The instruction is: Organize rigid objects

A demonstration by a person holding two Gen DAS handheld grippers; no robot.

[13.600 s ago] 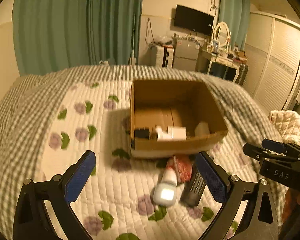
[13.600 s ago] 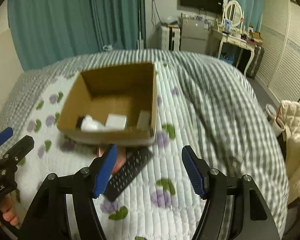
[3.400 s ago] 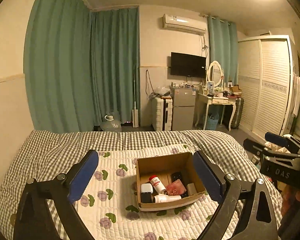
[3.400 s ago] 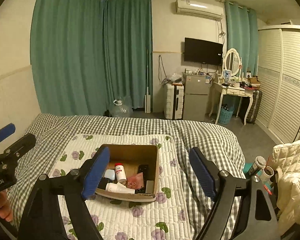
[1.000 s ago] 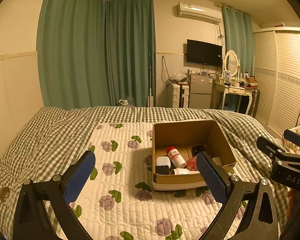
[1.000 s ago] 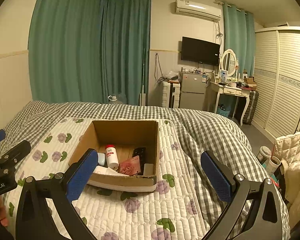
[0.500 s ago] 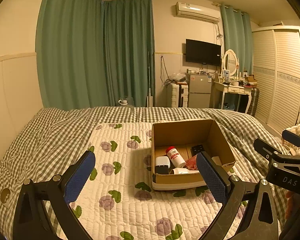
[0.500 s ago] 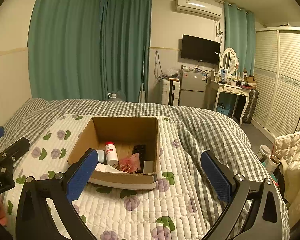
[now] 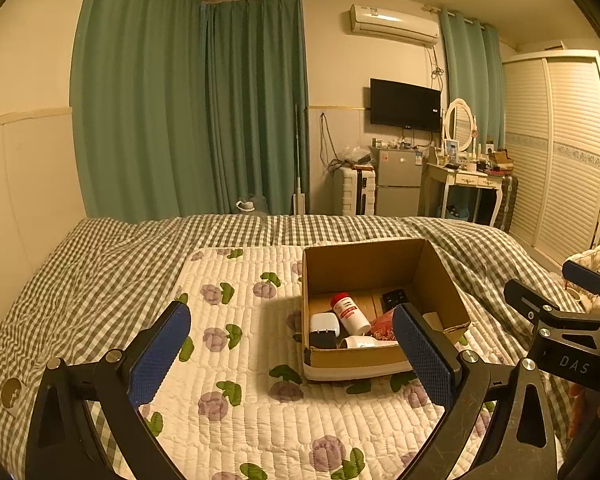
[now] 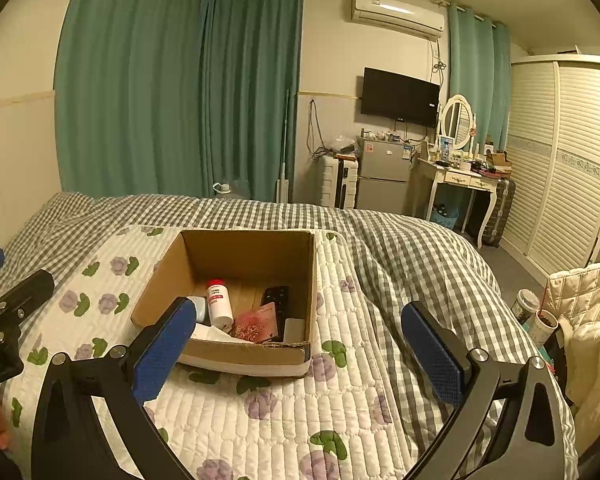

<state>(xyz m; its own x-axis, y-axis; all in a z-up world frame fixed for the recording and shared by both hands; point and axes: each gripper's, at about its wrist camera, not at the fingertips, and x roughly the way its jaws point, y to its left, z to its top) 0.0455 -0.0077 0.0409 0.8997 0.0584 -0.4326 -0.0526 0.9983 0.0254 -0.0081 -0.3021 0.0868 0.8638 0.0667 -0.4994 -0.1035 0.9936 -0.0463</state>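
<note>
A cardboard box (image 9: pixel 440 280) (image 10: pixel 160 280) sits on the flowered quilt on the bed. Inside it lie a white bottle with a red cap (image 9: pixel 348 312) (image 10: pixel 219 304), a black remote (image 9: pixel 394 298) (image 10: pixel 278 300), a red packet (image 9: pixel 384 326) (image 10: pixel 256 326), a white-and-black charger (image 9: pixel 324 328) and a white tube (image 9: pixel 364 343). My left gripper (image 9: pixel 292 354) is open and empty, held well back from the box. My right gripper (image 10: pixel 300 350) is open and empty, also back from the box. Each gripper shows at the edge of the other's view.
The bed has a grey checked cover (image 9: pixel 100 264) around the quilt (image 9: pixel 236 360). Green curtains, a wall TV (image 9: pixel 405 105), a small fridge, a dressing table (image 10: pixel 456 178) and a louvred wardrobe stand beyond. A cream jacket (image 10: pixel 588 320) and cups lie at the right.
Over the last second little has moved. Since 13.6 s ago the bottle, remote and red packet went from the quilt into the box, and both grippers drew back.
</note>
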